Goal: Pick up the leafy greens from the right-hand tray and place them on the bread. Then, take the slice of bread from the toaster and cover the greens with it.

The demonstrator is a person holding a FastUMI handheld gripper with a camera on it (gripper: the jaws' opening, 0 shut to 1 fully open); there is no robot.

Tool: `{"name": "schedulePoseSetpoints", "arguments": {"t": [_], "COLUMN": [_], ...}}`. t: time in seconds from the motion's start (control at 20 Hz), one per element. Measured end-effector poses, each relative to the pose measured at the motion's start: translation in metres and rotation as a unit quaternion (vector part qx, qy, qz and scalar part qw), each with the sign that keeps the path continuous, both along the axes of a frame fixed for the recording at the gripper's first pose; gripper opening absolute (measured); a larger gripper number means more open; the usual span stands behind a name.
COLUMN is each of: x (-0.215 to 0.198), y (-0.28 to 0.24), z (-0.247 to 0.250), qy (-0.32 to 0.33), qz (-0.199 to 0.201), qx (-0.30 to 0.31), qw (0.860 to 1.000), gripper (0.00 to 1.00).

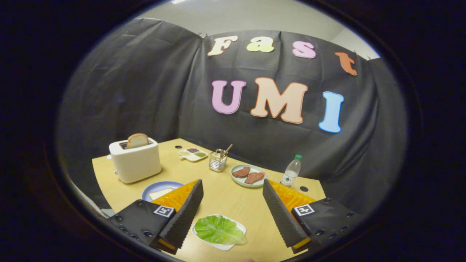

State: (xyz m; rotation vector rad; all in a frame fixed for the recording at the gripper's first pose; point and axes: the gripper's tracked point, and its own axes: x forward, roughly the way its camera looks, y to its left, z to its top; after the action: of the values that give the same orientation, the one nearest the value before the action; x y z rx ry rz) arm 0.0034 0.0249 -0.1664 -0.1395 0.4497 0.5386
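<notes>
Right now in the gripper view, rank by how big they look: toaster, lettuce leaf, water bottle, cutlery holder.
1. toaster
2. lettuce leaf, though it lies nearest, between the open fingers
3. and 4. water bottle and cutlery holder: too alike to rank.

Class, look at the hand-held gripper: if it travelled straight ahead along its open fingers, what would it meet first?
Probably bare table. The hand-held gripper is open and points across it toward the plate of meat slices; the leafy greens lie lower, between the fingers. Depth is uncertain.

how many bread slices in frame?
2. One slice stands upright in the toaster slot. The other slice lies flat on the blue plate, partly hidden behind one of the open fingers. More could be hidden there.
</notes>
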Motion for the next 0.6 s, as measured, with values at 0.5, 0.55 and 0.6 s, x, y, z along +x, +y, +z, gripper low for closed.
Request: {"name": "schedulePoseSetpoints", "arguments": {"t": [0.5, 0.55, 0.6], "x": [-0.001, -0.003, -0.003], "y": [0.016, 0.016, 0.018], "z": [-0.084, -0.092, -0.100], "qy": [0.075, 0.083, 0.091], "qz": [0.116, 0.125, 0.133], "qx": [-0.055, -0.060, -0.066], "qw": [0.989, 0.987, 0.985], "gripper": [1.00, 1.00, 1.00]}}
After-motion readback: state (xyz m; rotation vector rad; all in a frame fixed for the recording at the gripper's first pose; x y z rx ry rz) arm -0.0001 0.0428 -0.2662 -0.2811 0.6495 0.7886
